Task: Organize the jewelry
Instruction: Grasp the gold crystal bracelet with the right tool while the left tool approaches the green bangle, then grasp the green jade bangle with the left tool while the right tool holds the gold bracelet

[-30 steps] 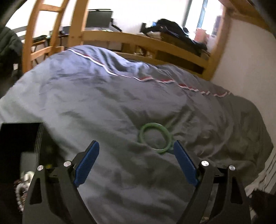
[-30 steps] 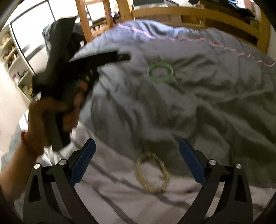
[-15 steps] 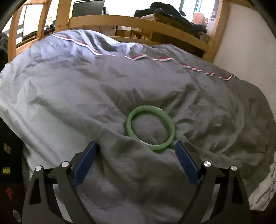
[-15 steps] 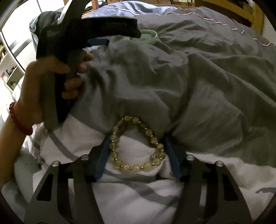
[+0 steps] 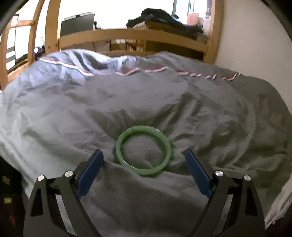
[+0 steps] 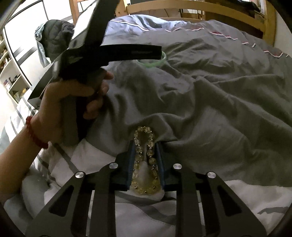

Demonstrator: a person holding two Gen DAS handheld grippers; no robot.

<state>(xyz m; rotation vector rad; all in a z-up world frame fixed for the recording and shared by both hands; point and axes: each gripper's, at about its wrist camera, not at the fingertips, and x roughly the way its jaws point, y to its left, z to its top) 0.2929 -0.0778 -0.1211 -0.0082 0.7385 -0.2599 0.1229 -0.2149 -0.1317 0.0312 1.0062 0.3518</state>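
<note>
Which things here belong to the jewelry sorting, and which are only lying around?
Belonging to the job:
- green bangle, lying on the duvet between the open left gripper
- yellow bead bracelet, squeezed long by the closing right gripper

Only lying around:
- grey duvet
- wooden bed frame
- dark clothes behind it
- monitor

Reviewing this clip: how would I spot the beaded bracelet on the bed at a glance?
Start at the grey duvet covering the bed and follow it to its near edge, where a white striped sheet shows. There the beaded bracelet is squeezed into a narrow loop between the closing pads of the right tool. Unlike the smooth green bangle farther up, it is yellowish, translucent beads.
</note>
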